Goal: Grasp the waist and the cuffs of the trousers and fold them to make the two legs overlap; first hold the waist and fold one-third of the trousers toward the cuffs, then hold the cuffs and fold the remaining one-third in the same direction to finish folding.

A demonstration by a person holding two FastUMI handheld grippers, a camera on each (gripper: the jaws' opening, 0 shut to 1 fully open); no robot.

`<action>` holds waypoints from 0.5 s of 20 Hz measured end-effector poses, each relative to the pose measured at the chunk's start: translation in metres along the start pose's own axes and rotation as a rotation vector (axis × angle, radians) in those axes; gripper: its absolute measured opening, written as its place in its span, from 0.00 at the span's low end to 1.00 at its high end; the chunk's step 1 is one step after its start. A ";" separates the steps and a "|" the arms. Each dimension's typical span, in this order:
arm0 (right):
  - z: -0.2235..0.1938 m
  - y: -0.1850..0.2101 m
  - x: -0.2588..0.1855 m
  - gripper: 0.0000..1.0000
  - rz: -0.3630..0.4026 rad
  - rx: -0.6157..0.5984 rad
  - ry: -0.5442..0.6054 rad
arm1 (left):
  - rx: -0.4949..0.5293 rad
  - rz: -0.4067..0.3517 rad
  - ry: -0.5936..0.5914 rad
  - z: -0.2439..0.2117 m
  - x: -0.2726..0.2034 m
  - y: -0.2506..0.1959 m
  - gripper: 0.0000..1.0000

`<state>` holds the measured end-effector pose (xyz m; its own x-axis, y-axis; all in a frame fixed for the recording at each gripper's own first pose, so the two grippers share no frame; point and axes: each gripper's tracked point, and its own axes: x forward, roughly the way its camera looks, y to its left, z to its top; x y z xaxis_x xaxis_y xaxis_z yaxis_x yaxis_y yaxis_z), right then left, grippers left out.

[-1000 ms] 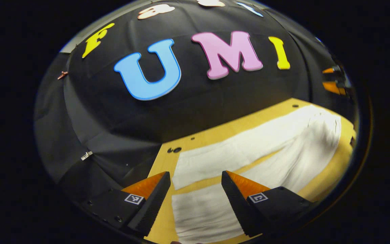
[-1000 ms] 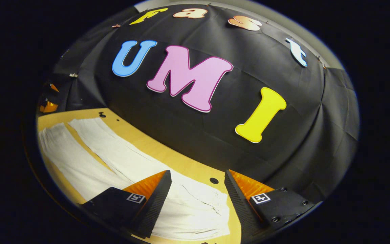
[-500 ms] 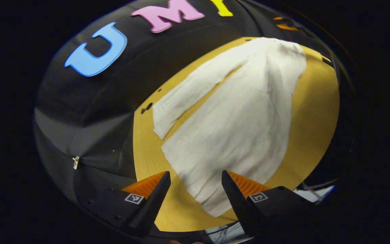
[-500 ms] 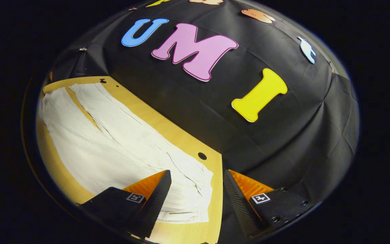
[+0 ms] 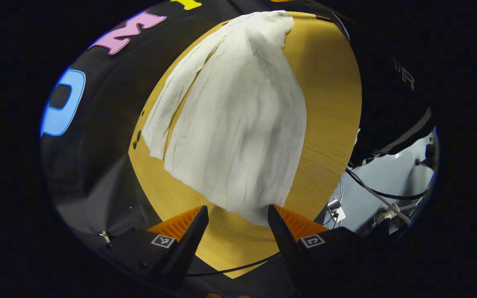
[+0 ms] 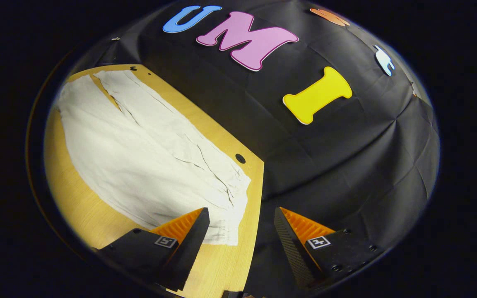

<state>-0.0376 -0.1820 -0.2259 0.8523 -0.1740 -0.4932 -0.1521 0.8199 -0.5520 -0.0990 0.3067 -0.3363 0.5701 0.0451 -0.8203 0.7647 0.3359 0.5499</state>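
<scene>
White trousers (image 5: 238,124) lie flat on the wooden table (image 5: 329,103), the two legs side by side with a narrow gap between them. In the left gripper view the cuff end is nearest, and my left gripper (image 5: 237,211) hangs open just above the near leg's cuff (image 5: 246,205). In the right gripper view the trousers (image 6: 139,157) stretch away to the upper left, with the waist (image 6: 230,207) closest. My right gripper (image 6: 241,212) is open over the waist's corner and the table's (image 6: 81,198) right edge. Nothing is held.
Cables and a plug (image 5: 371,194) lie on the grey floor past the table's front edge. A small hole (image 6: 240,158) sits in the tabletop near the waist. The black cloth wall stands close behind the table.
Both cameras have tilted downward and drawn in over the trousers' ends, the left toward the cuffs, the right toward the waist. Both grippers stay open.
</scene>
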 end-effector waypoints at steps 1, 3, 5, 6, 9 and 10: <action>-0.002 0.001 -0.003 0.98 0.004 -0.012 0.003 | 0.023 -0.020 -0.008 0.001 -0.005 -0.002 0.94; -0.005 0.001 -0.005 0.98 0.005 -0.025 -0.004 | 0.055 -0.048 0.006 -0.005 -0.005 -0.006 0.98; -0.016 0.003 -0.003 0.97 0.017 -0.035 0.017 | 0.065 -0.066 0.034 -0.012 -0.001 -0.010 0.96; -0.016 0.004 -0.001 1.00 0.018 -0.043 0.020 | 0.071 -0.062 0.028 -0.007 0.002 -0.009 0.96; -0.024 0.000 0.002 0.98 0.024 -0.072 0.021 | 0.082 -0.068 0.023 0.001 0.006 -0.010 0.90; -0.028 -0.002 0.004 0.97 0.026 -0.093 0.024 | 0.074 -0.075 0.026 0.002 0.007 -0.009 0.90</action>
<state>-0.0480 -0.1998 -0.2456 0.8355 -0.1670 -0.5235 -0.2208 0.7704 -0.5982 -0.1011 0.3024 -0.3465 0.5031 0.0474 -0.8630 0.8257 0.2685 0.4961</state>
